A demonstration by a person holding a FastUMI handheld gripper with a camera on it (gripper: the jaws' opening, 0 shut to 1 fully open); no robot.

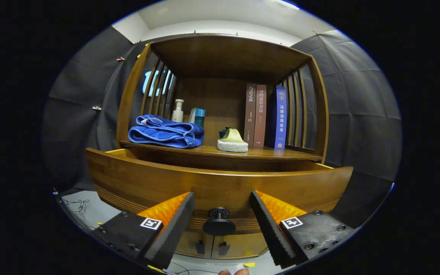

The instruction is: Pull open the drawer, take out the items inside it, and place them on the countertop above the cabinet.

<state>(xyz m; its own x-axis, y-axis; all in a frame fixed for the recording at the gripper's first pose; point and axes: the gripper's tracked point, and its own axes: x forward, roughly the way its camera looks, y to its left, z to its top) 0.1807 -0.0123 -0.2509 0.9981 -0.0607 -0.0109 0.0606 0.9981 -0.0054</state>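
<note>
The gripper (222,225) is spread around the drawer (220,183) knob (219,223), low centre; better lift over the front edge slowly.

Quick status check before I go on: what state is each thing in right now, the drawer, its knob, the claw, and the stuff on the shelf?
drawer: pulled open, contents hidden behind its front
knob: free, between the fingers, not gripped
claw: open, fingers either side of the knob
blue towel: folded, lying on the shelf
books: three, standing upright
pump bottle: upright behind the towel
lower cabinet doors: closed
</note>
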